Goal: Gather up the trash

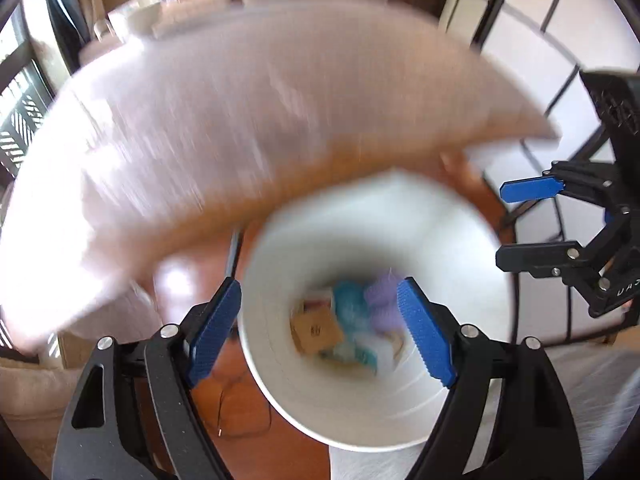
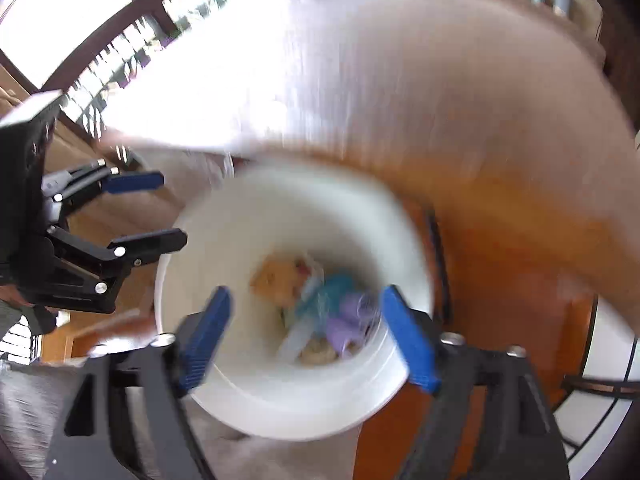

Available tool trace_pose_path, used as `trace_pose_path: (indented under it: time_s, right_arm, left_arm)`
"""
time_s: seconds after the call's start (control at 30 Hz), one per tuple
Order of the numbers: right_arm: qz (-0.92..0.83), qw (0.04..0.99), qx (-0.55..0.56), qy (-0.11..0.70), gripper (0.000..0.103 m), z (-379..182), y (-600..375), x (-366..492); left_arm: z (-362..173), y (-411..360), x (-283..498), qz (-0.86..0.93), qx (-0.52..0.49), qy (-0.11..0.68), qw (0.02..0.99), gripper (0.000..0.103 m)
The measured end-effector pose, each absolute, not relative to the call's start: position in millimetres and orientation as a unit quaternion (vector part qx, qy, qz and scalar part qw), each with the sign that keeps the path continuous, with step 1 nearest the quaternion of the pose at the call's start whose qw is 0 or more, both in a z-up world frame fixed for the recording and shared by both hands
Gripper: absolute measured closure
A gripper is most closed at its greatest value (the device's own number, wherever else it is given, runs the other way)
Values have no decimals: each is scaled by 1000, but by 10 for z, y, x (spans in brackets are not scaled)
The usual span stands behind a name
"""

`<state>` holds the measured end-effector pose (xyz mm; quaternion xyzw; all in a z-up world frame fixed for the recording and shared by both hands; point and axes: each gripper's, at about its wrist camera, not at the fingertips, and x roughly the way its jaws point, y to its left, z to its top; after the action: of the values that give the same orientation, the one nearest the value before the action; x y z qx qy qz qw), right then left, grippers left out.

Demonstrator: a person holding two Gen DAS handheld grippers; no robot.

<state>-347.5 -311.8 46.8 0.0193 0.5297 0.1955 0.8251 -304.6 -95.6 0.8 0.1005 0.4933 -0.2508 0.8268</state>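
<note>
Above a white bin (image 1: 360, 412), both the left gripper (image 1: 320, 332) and right gripper (image 2: 306, 338) are hanging spread and empty; several trash pieces (image 2: 320, 312) are already lying inside.

Daylight is pouring in through the window (image 2: 60, 12) at the upper left of the right wrist view, blowing the glass out to pure white. Glare is washing over the pale counter (image 1: 240, 120), which is streaking with heavy motion blur. The white bucket (image 1: 460, 248) and its contents are smearing too. Only the near tool parts are staying sharp. Fisheye distortion is bending straight lines toward dark corners.
</note>
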Motion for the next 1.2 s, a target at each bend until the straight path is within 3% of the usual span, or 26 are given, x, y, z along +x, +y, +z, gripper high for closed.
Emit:
trace_pose_path:
  time_s: [0.07,0.23,0.6,1.2]
  right_arm:
    - [175,849,23,499,8,684,-3246,-3311]
    - [102,885,75,448,4,895,-3744,-2524]
    - [-29,880,72,469,4,471,-4617,-1101]
    - [-79,878,43,469,4,123,-5017,-763]
  left_arm:
    - [294,-895,-2902,-238,84,458,852,3]
    - [638,-731,-2192,-163,45,411,896,2]
    - [295,-313,-581,-50,11,442,896,2]
    - [18,-140,-93,-19,12,464,886,1]
